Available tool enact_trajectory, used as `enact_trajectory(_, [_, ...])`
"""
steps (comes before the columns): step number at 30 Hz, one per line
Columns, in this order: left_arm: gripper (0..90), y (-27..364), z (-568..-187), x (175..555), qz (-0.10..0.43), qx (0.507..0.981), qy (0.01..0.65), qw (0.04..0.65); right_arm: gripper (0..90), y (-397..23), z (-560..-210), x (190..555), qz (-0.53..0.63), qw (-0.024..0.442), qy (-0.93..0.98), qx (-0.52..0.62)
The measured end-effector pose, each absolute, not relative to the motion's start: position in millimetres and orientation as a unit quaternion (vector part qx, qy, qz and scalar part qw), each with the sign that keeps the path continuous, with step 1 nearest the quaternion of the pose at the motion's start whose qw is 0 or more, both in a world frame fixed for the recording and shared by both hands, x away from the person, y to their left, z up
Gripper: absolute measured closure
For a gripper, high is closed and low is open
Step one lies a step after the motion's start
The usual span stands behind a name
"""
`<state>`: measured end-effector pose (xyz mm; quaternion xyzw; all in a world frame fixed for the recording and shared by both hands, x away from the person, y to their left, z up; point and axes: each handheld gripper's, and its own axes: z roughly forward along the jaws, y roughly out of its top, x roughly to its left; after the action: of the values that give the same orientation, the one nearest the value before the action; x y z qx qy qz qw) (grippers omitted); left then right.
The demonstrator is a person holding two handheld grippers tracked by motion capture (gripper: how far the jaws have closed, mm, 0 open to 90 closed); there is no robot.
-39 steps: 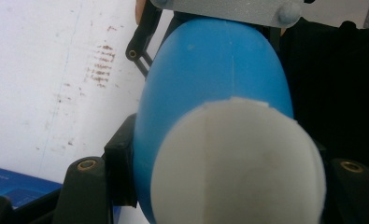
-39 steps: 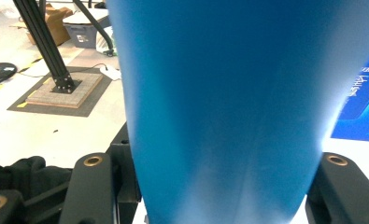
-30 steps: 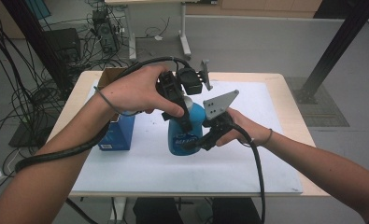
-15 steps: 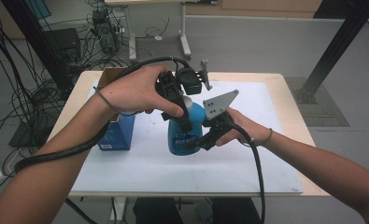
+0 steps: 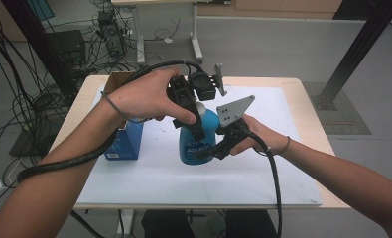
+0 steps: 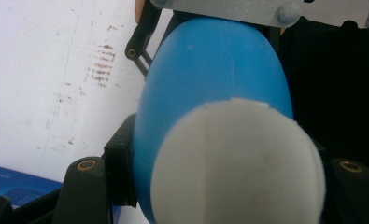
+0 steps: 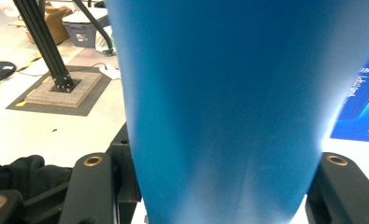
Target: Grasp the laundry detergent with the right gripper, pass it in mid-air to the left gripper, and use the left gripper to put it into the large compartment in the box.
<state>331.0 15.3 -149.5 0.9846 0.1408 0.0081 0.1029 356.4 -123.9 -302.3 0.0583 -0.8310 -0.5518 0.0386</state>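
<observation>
Standing upright on the white mat of the counter, the blue bottle is gripped by both tongs at once. The left tongs come down from above, and their jaws are clamped on the bottle's upper part, just under its white cap; in the left gripper view the cap bulges between the two black jaws with the blue shoulder behind it. The right tongs reach in from the bottle's right side and are closed on its lower body, which the right gripper view shows as a broad blue wall pressed between the jaws. Each tong is narrowed down onto the bottle, neither gaping. A blue box stands on the mat to the left of the left tongs, near the bottle but apart from it, under the person's left wrist.
</observation>
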Motion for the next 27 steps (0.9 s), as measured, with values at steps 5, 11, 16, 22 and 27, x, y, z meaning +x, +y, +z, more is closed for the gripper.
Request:
enact_trajectory(5, [37.2,15.7,-149.6,330.8,0.007,0.984,0.144,0.102,41.5,-123.2,-302.8,356.1,-0.553,0.041,-0.83,0.059])
enact_trajectory(11, [37.2,16.8,-149.8,331.3,0.009,0.984,0.144,0.105,41.5,-122.5,-303.4,356.9,-0.556,0.042,-0.828,0.059])
enact_trajectory(16, [37.3,17.7,-150.2,331.6,0.007,0.983,0.15,0.108,41.4,-122.2,-303.7,357.1,-0.555,0.041,-0.829,0.059])
enact_trajectory(22, [37.4,16.7,-149.9,330.6,0.016,0.982,0.151,0.111,40.8,-123.1,-304.6,357.8,-0.56,0.038,-0.826,0.057])
enact_trajectory(27, [37.6,17.4,-147.9,331.7,0.021,0.981,0.158,0.109,29.2,-124.3,-304.9,358.9,-0.568,0.034,-0.821,0.045])
